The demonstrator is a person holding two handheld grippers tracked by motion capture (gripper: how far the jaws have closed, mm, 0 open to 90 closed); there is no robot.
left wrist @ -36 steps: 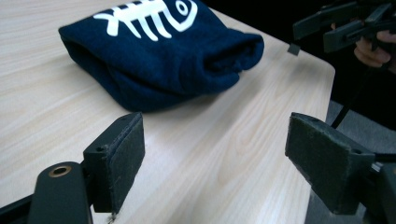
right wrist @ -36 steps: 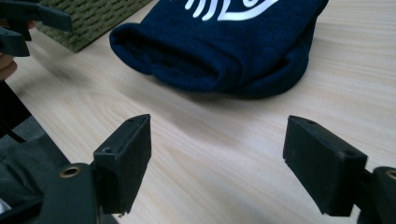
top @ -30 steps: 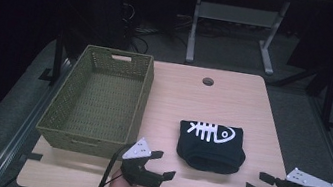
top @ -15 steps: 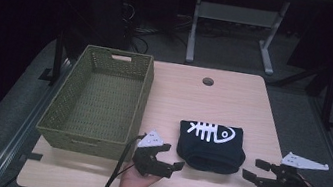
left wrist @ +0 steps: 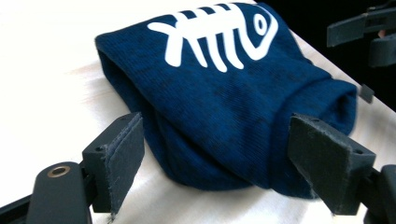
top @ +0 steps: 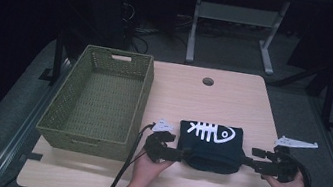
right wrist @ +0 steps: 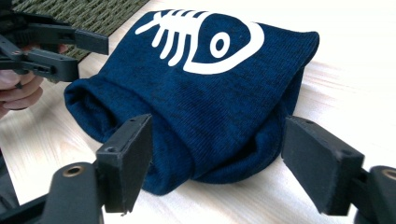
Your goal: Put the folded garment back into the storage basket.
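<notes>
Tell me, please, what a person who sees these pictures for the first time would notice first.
Probably the white fish skeleton printed on the dark blue folded cloth, lying near the front edge of the wooden table. The left gripper and right gripper flank it, jaws open at its near corners. A woven green basket stands empty at the left.

We note one folded dark navy knit garment (top: 211,147), lying flat on the light wood table (top: 214,101) toward its near edge, just right of the green woven basket (top: 103,98). A white fish-skeleton print (top: 211,131) faces up. The near edge is a rounded, bulging fold (left wrist: 224,154); both ends show open, layered folds (right wrist: 88,112).
</notes>
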